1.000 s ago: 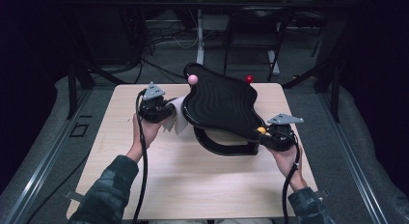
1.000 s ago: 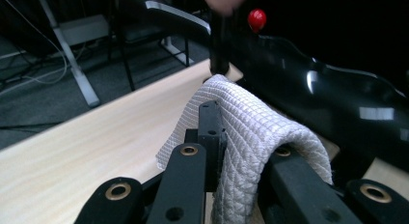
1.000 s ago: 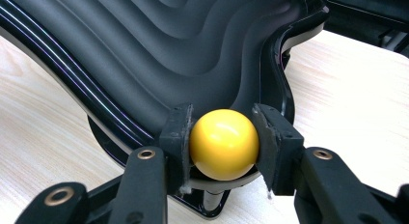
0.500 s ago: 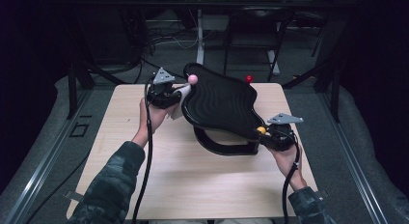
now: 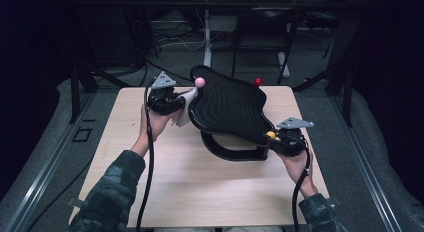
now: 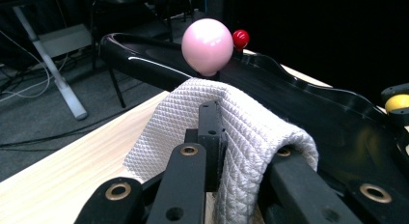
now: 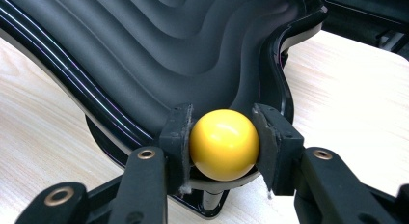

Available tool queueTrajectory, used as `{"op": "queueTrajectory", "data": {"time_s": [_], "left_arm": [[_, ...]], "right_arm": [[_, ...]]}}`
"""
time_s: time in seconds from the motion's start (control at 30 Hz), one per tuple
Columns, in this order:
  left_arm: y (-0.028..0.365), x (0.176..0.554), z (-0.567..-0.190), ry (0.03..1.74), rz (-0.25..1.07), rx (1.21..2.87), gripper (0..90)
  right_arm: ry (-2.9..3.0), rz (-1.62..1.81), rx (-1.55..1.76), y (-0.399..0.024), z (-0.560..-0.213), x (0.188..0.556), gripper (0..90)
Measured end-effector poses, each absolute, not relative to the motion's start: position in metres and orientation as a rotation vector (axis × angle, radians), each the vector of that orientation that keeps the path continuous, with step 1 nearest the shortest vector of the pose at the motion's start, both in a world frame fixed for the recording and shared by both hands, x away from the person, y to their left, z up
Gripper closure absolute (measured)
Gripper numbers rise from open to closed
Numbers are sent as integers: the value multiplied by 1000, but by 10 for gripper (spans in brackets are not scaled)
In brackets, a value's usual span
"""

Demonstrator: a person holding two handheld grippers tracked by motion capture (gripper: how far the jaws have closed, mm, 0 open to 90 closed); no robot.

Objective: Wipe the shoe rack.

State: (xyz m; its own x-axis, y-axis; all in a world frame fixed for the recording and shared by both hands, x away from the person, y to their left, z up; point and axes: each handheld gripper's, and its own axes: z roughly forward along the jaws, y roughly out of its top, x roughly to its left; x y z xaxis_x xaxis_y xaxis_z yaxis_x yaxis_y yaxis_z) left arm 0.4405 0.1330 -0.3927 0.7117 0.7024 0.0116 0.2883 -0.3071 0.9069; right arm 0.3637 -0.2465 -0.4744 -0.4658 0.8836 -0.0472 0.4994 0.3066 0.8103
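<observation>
Left gripper (image 5: pixel 172 103), seen from above, presses a white cloth (image 5: pixel 183 112) against the black wavy tray's (image 5: pixel 227 104) edge below the pink knob (image 5: pixel 199 82) on the wooden surface (image 5: pixel 200 182). Its own view shows jaws clenched on the cloth (image 6: pixel 241 122). Right gripper (image 7: pixel 222 144) grasps the yellow knob (image 7: pixel 223 143).

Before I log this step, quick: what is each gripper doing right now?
Left gripper: shut on the white cloth, beside the pink ball.
Right gripper: shut on the yellow ball at the black tray's edge.
</observation>
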Motion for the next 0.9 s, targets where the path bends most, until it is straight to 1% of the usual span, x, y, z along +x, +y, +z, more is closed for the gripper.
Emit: {"op": "queueTrajectory", "data": {"time_s": [0.2, 0.33, 0.53, 0.77, 0.9], "left_arm": [[139, 429, -392, 758, 501, 1890, 842], [138, 419, -391, 756, 523, 1890, 842], [141, 403, -392, 754, 511, 1860, 842], [138, 382, -395, 763, 544, 1845, 843], [135, 375, -393, 745, 557, 1863, 844]], "right_arm": [[2084, 1031, 1224, -246, -475, 364, 594], [2086, 1029, 1225, -246, -474, 364, 594], [2086, 1028, 1223, -246, -474, 364, 595], [2087, 1026, 1222, -246, -474, 364, 595], [2088, 1026, 1221, -246, -474, 364, 595]]}}
